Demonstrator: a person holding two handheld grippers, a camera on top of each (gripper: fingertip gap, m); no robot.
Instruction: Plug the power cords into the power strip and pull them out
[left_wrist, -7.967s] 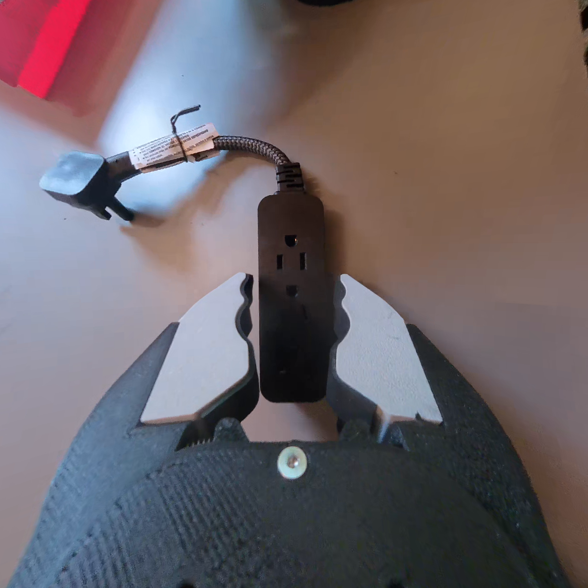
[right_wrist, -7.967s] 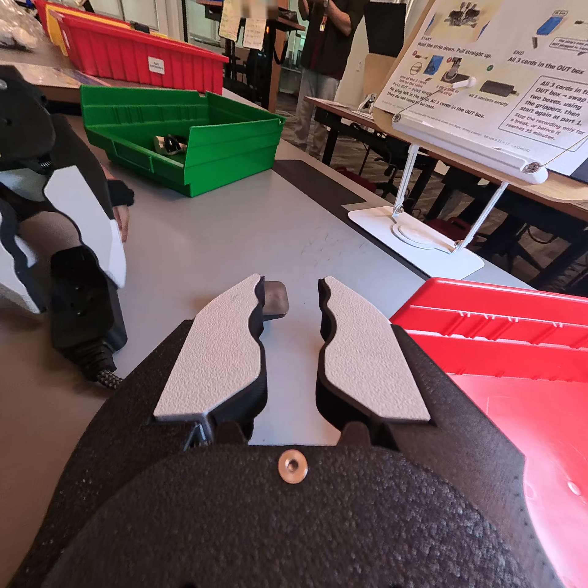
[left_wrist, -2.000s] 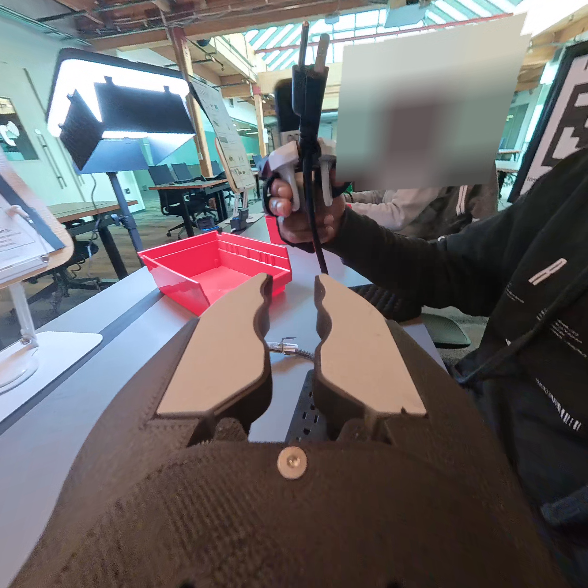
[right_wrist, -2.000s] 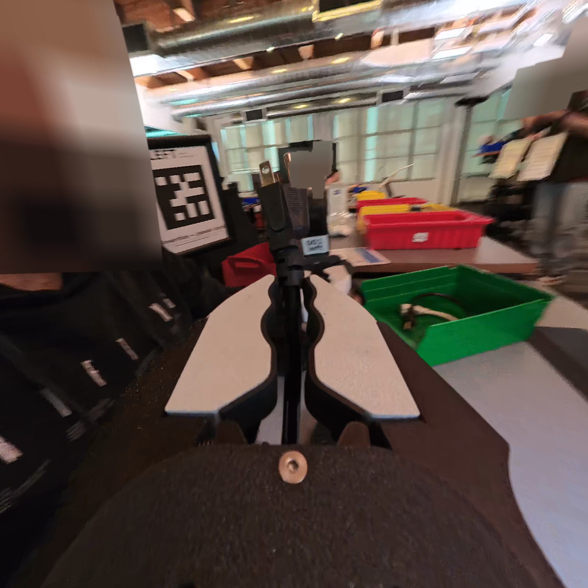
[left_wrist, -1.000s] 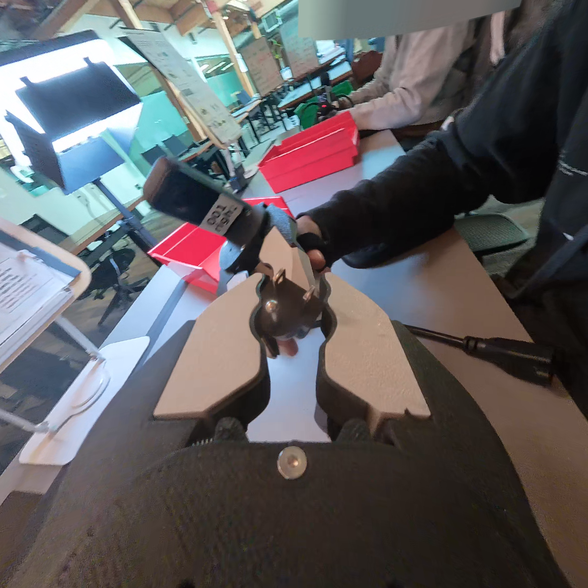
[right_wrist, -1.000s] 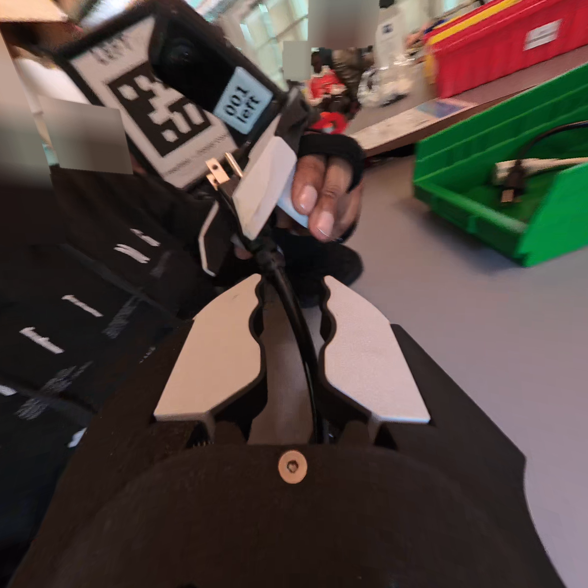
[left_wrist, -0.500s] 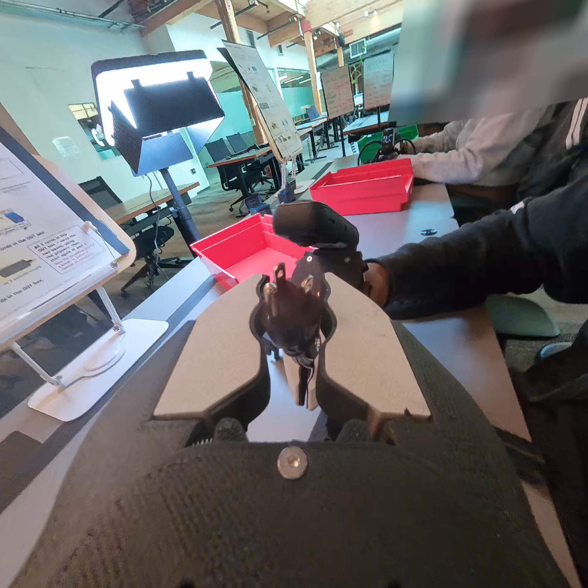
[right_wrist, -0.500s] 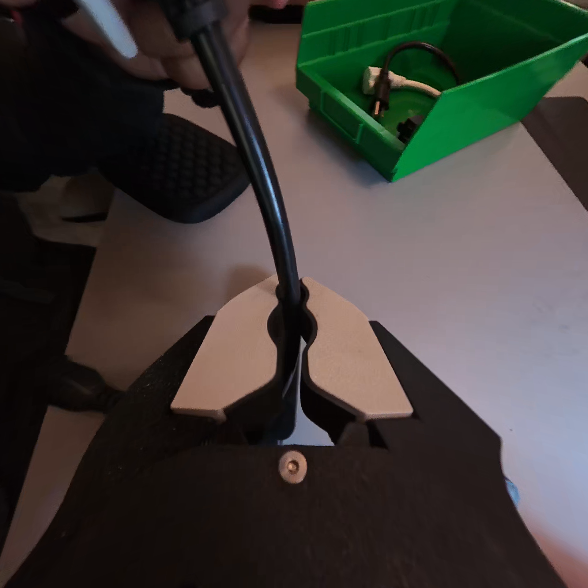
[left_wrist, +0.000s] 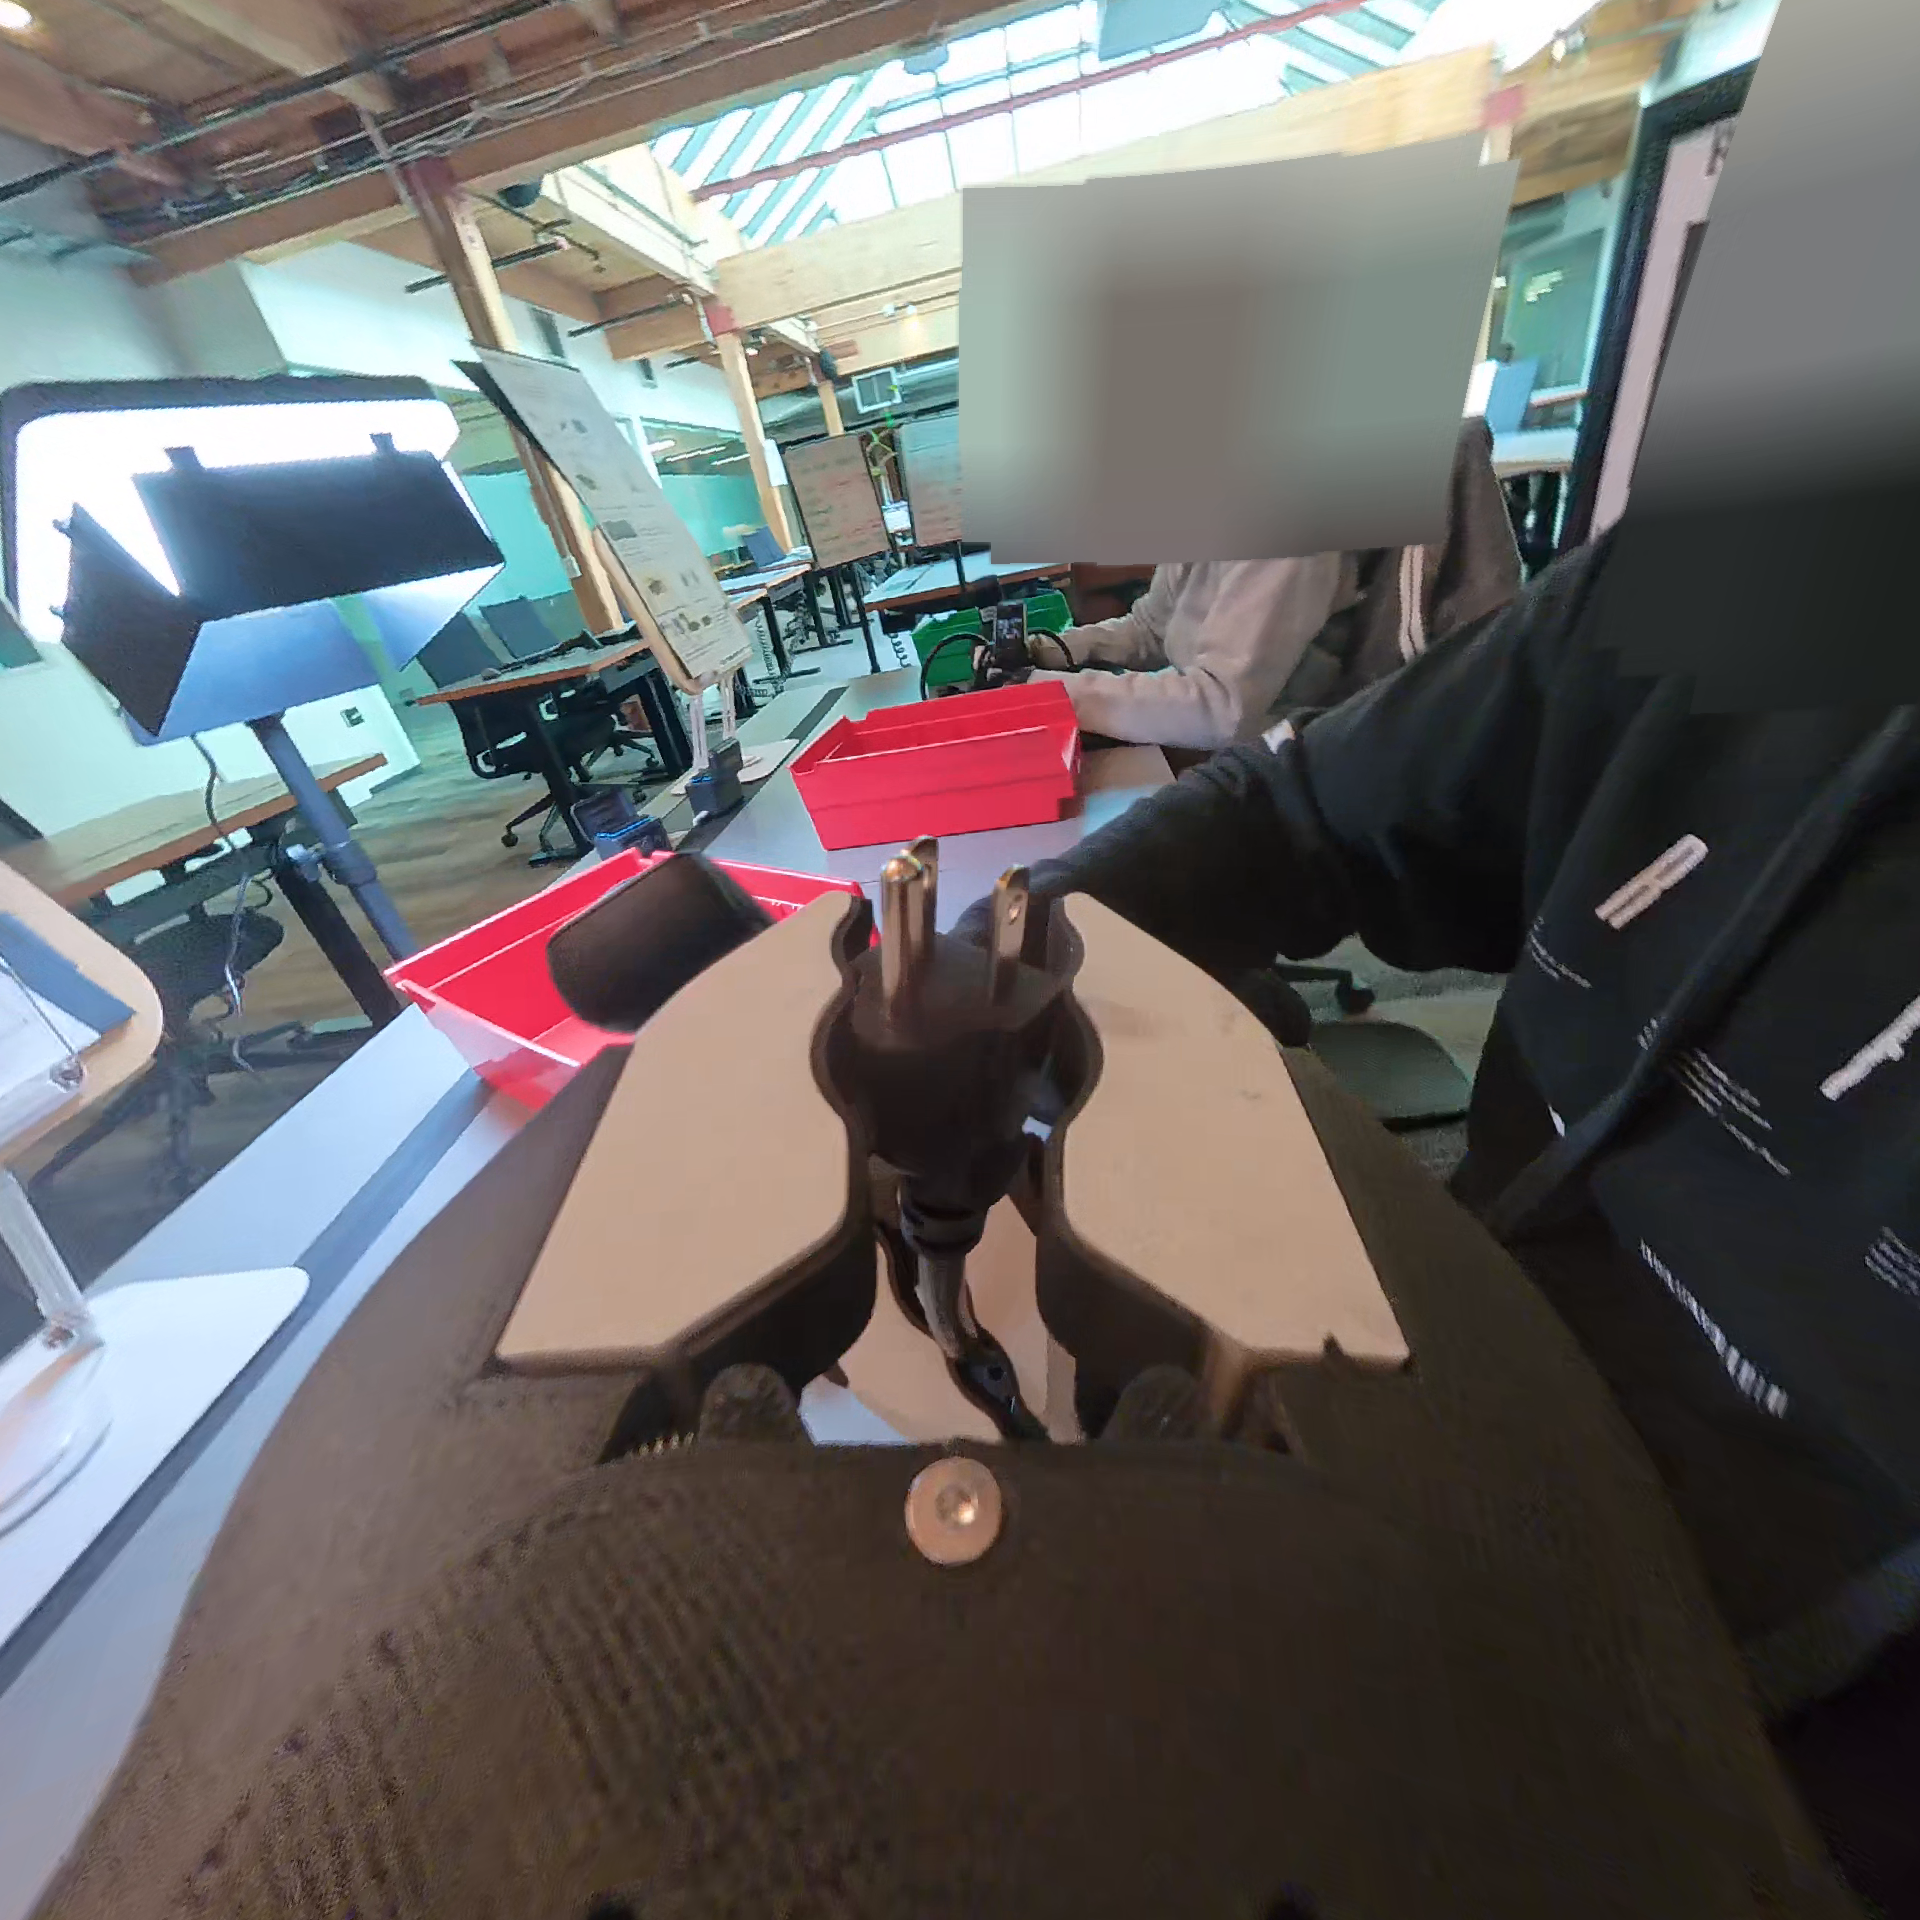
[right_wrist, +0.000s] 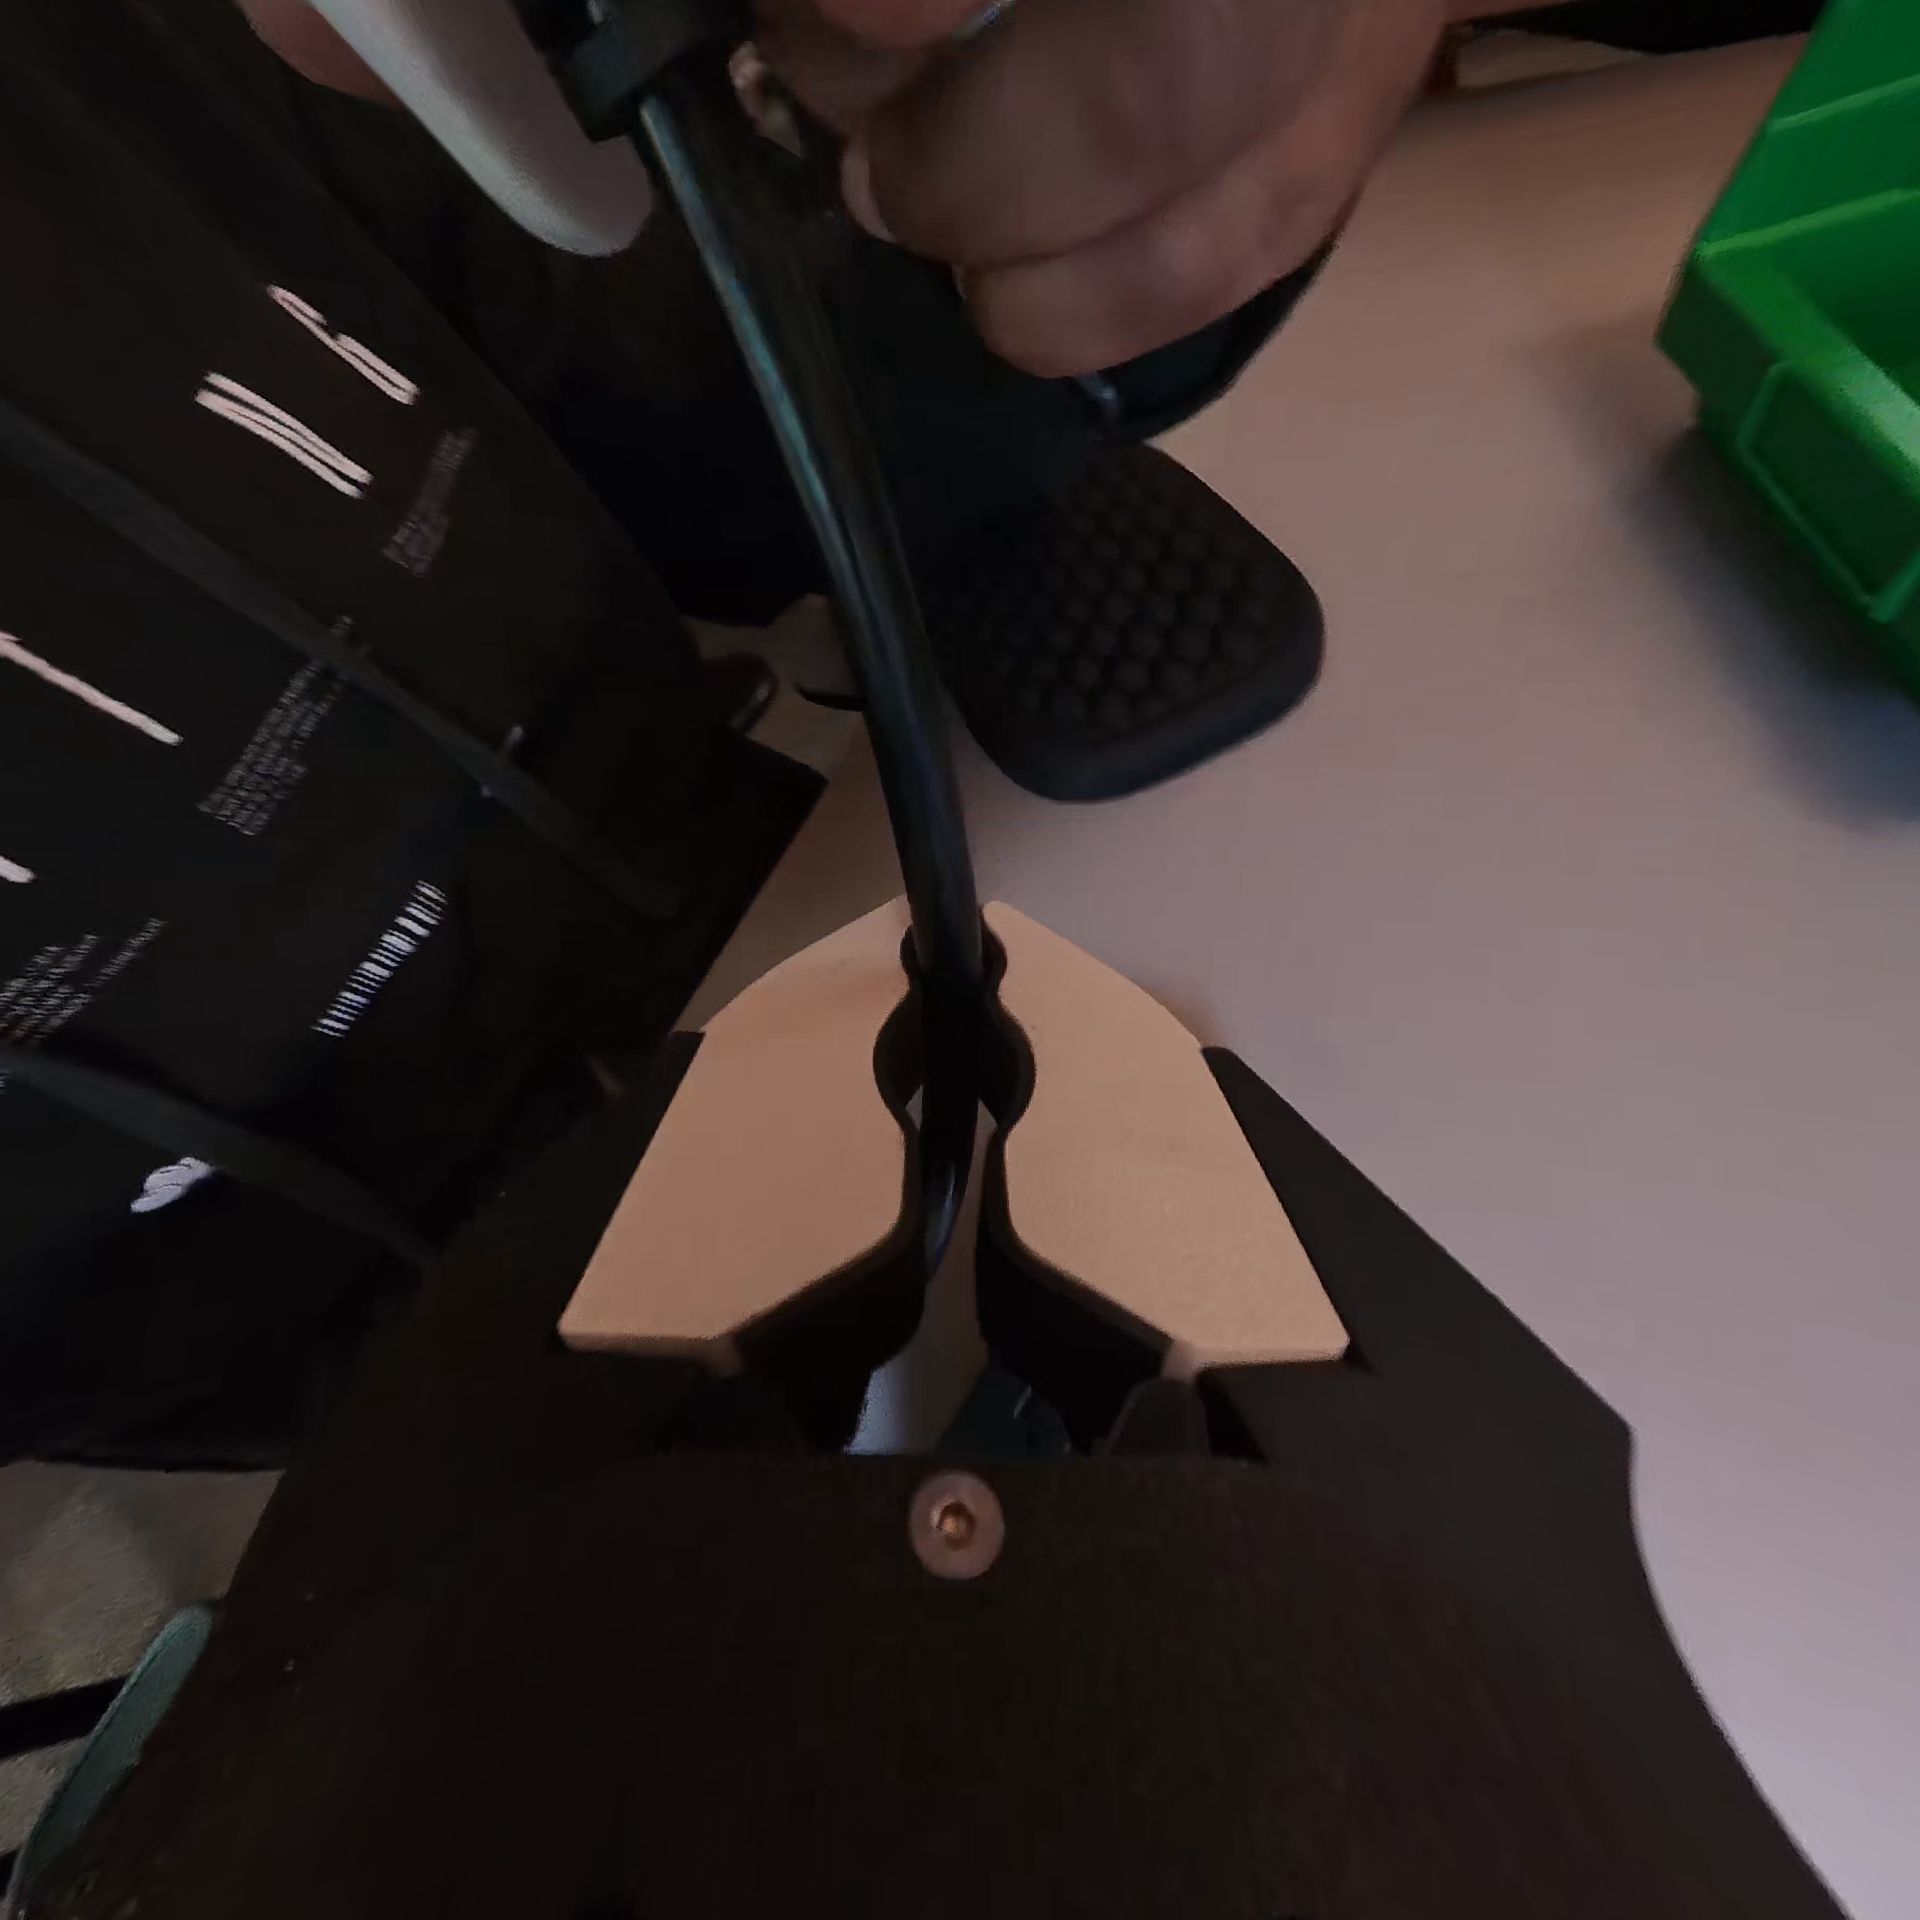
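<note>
Gripping the black three-prong plug by its moulded body, the left gripper has it clamped between its pale fingers with the prongs standing clear and pointing away from the camera, up off the table, which leaves the metal free to go into a socket. Below the plug the strain relief and cord drop down through the gap between the fingers. Over in the right wrist view, the right gripper is pinched shut on the black cord a little way down its length, and the cord arcs up from there to the plug end near a bare hand at the top of frame. My read: one tool owns the plug, the other takes up the trailing cord so it doesn't drag or twist the plug off line. The power strip itself doesn't show in either view, so the insertion looks yet to come. A red bin sits on the grey table beyond the left gripper, and a green bin edges into the right view
</note>
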